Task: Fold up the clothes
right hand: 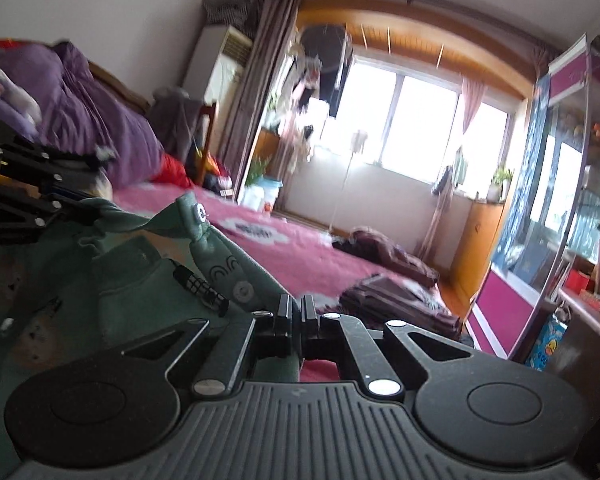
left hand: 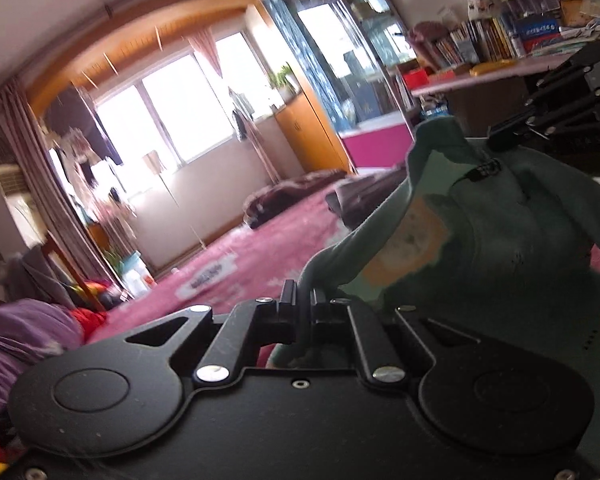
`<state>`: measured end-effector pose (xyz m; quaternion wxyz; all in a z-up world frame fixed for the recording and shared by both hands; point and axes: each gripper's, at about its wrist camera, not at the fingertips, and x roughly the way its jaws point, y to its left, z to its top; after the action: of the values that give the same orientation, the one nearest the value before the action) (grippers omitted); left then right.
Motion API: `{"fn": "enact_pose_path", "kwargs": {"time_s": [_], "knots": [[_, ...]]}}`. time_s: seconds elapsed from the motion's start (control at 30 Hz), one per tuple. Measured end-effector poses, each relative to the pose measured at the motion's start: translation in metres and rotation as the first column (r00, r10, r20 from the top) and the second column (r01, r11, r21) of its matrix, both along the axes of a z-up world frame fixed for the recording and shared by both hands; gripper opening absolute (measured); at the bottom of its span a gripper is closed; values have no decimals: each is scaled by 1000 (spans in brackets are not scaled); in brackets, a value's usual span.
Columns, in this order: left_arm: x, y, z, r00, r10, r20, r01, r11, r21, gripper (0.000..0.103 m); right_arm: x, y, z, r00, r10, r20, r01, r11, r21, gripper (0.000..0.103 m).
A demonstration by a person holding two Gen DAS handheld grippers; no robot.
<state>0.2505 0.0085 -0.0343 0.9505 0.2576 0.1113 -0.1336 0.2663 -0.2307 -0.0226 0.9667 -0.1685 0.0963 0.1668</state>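
Holding the soft green printed fabric garment [left hand: 500, 216] up over our pink patterned bed [left hand: 260, 256], left tongs [left hand: 305, 304] and right tongs [right hand: 297, 312] each pinching its cloth.

Both grippers are up off the bed, tilted so their cameras look across the room rather than down. The left gripper [left hand: 304, 300] has its two black fingers pressed close together, with a strip of green cloth [left hand: 480, 216] pinched between them. The right gripper [right hand: 298, 312] is closed the same way, its fingers nearly touching and gripping an edge of the same cloth. Each one shows in the other's view: the right gripper reaches in from the upper right of the left camera's view, and the left gripper comes in from the left edge of the right camera's view, its fingertips at the cloth.
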Motion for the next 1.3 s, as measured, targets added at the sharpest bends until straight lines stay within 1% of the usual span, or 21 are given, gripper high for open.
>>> {"fn": "enact_pose_path", "kwargs": {"time_s": [0.13,0.27,0.4,0.47,0.5,0.53,0.6,0.63,0.67,0.7,0.73,0.83,0.87,0.9,0.93,1.1,1.17,1.2,1.23,1.27,1.3], "knots": [[48,-4,-30,997,-11,-81,11,1000,3,3,46,-6,-11,997,-49,-52,49,999,6,0],[71,-12,-44,989,-20,-145,16,999,-29,3,73,-17,-21,989,-81,-125,87,995,43,0],[91,-19,-60,983,-24,-183,19,999,-26,4,67,-10,-31,968,-21,-250,40,997,71,4],[90,-17,-59,975,-31,-220,23,999,-40,4,63,-6,-36,950,12,-311,16,996,88,33],[89,-16,-58,971,-35,-237,24,999,-47,4,61,-4,-38,940,28,-341,5,995,97,66],[88,-16,-58,966,-39,-255,26,998,-54,4,59,-2,-41,928,45,-370,-6,994,106,79],[86,-14,-57,956,-47,-291,28,997,-69,26,55,1,-46,901,79,-427,-27,992,125,77],[83,-8,-51,948,-50,-313,20,995,-100,54,53,3,-48,886,95,-454,-37,990,136,77],[89,1,-43,944,-54,-327,10,991,-136,64,51,5,-51,869,112,-481,-47,988,146,73],[86,8,-39,936,-61,-347,0,985,-171,64,50,7,-53,852,129,-508,-56,986,157,59],[84,15,-36,926,-70,-371,-6,980,-200,64,47,10,-53,843,127,-522,-66,989,135,37],[76,27,-37,891,-88,-445,-19,973,-230,66,43,2,-50,842,101,-529,-38,991,129,11],[74,27,-43,879,-99,-466,-7,975,-221,59,43,-3,-49,844,89,-529,-17,990,139,11],[72,26,-49,867,-109,-487,5,977,-211,37,43,-8,-47,846,76,-528,4,989,149,10],[69,26,-55,854,-120,-506,17,979,-203,7,43,-14,-45,847,63,-528,25,987,159,10],[60,32,-27,873,-190,-449,65,958,-278,6,39,-31,-38,854,12,-520,95,979,179,10],[72,35,-34,879,-134,-457,-4,958,-287,8,36,-31,-37,858,-1,-513,100,981,166,10],[78,36,-37,881,-106,-461,-38,956,-292,11,34,-31,-36,860,-7,-510,102,982,159,14],[85,37,-41,881,-78,-466,-73,952,-296,19,32,-31,-36,862,-13,-506,105,983,153,18],[91,39,-44,881,-50,-470,-106,948,-300,33,31,-31,-35,864,-19,-502,107,983,147,18],[93,40,-45,879,-31,-475,-131,943,-305,37,29,-31,-34,866,-25,-499,110,984,140,25]]}}
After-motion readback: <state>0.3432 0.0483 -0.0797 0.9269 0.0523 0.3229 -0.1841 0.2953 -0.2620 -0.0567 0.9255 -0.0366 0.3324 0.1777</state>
